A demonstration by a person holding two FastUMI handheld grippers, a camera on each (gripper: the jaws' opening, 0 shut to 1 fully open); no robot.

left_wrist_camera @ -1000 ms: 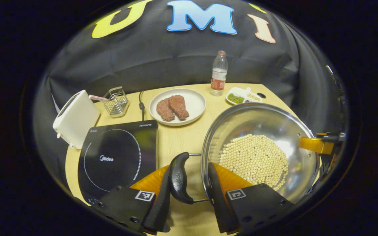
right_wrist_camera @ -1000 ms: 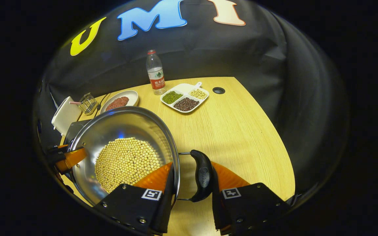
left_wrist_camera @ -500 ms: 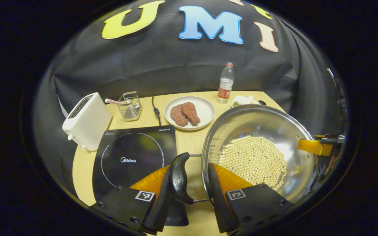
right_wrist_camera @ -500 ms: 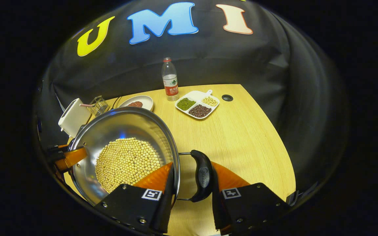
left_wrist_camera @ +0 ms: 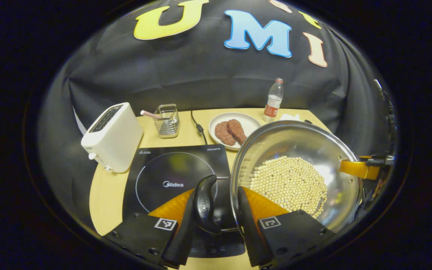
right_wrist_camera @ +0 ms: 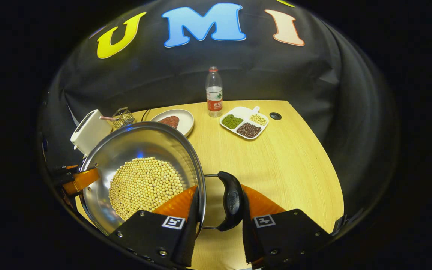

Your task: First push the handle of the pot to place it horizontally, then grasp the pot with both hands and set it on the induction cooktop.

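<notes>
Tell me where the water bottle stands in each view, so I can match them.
Left gripper view: bottle at upper right, at the table's back edge, right of the meat plate.
Right gripper view: bottle at top centre, between the meat plate and bean tray.
Shared landmark: the meat plate.

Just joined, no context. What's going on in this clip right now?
A person holds the pot of beans by its two side handles, one hand-held gripper on each. The left hand-held gripper clamps the left handle and rim, the right hand-held gripper the right handle. The pot hangs partly over the induction cooktop, not yet set on it. A toaster stands beside.
</notes>
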